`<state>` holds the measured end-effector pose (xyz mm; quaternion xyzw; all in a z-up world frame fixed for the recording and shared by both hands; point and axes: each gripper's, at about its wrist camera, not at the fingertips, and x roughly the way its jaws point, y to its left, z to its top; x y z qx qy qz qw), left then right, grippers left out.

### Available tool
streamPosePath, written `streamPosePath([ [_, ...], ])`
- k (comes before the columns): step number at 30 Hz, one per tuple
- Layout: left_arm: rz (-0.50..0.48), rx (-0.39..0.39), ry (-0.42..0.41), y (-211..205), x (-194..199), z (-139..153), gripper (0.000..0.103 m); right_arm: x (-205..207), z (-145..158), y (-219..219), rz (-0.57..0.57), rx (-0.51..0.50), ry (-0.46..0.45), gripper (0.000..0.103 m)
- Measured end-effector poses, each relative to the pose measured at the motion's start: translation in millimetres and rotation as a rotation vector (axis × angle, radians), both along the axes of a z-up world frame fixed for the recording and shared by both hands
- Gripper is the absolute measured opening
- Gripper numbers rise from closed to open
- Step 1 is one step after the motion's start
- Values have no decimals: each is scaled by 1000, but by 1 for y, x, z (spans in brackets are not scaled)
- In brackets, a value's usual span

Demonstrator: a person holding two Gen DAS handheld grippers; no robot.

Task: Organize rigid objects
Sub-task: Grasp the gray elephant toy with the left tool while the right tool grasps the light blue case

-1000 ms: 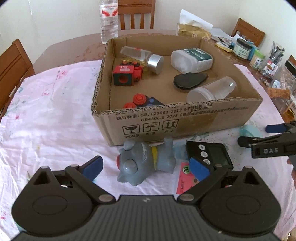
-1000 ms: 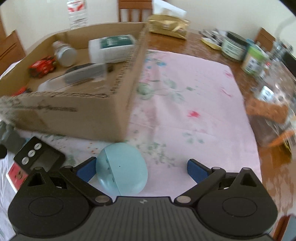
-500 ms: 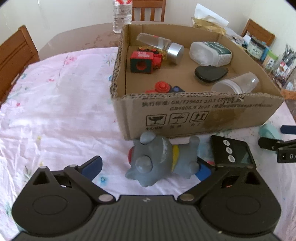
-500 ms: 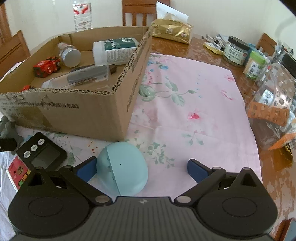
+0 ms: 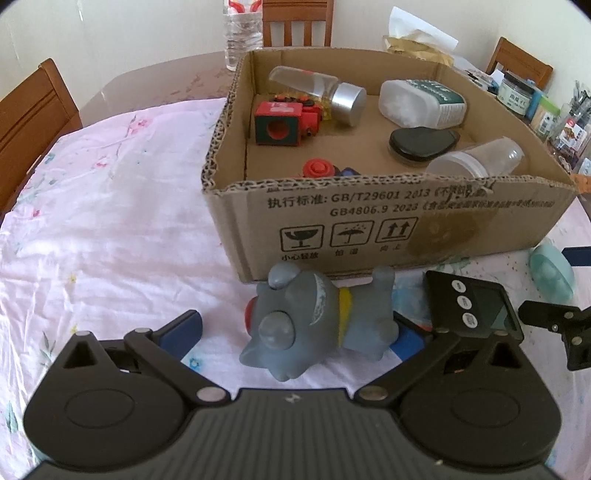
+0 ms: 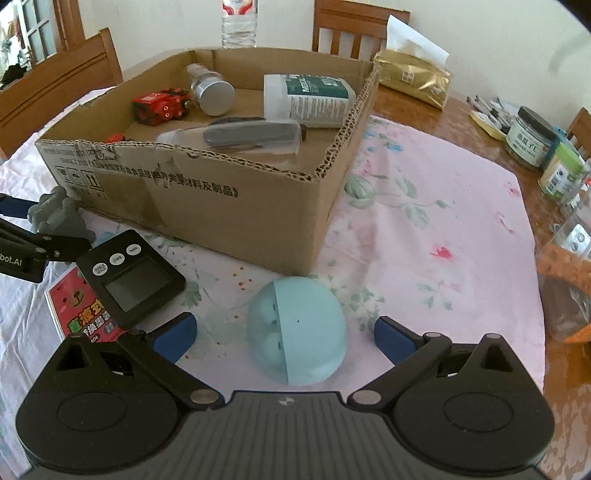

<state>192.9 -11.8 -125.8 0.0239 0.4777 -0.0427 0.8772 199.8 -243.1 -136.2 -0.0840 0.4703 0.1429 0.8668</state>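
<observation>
A cardboard box [image 5: 388, 225] holds a red toy, jars, bottles and a black case. In front of it lies a grey toy cat [image 5: 314, 321] on the pink cloth. My left gripper [image 5: 295, 332] is open with the cat between its fingers. A black timer [image 5: 469, 302] lies just right of the cat. My right gripper [image 6: 282, 338] is open around a light blue egg-shaped case [image 6: 299, 332], which rests on the cloth. The timer [image 6: 129, 277] also shows in the right wrist view, lying on a red card [image 6: 74, 310].
Chairs stand around the table. A water bottle [image 5: 242, 33] stands behind the box. A gold tissue pack [image 6: 412, 75], jars [image 6: 530, 136] and packets crowd the table's right side. The box's near wall [image 6: 207, 214] rises just beyond both grippers.
My left gripper has moved forward and left, so the cat now lies between its fingers. My right gripper has shifted so the blue case sits centred between its fingers.
</observation>
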Motion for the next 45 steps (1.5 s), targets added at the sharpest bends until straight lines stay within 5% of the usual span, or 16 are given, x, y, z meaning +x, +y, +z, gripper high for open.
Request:
streamPosePath([
  [13, 12, -2, -13, 0, -2, 0, 103, -10, 2, 14, 111, -5, 45, 102],
  [21, 22, -1, -4, -1, -1, 0, 102, -4, 6, 2, 50, -6, 23, 85],
  [34, -8, -65, -3, -2, -1, 10, 75, -4, 8, 0, 5, -2, 10, 71],
  [45, -62, -58, 16, -1, 1, 13, 72, -2, 11, -1, -8, 0, 14, 58],
])
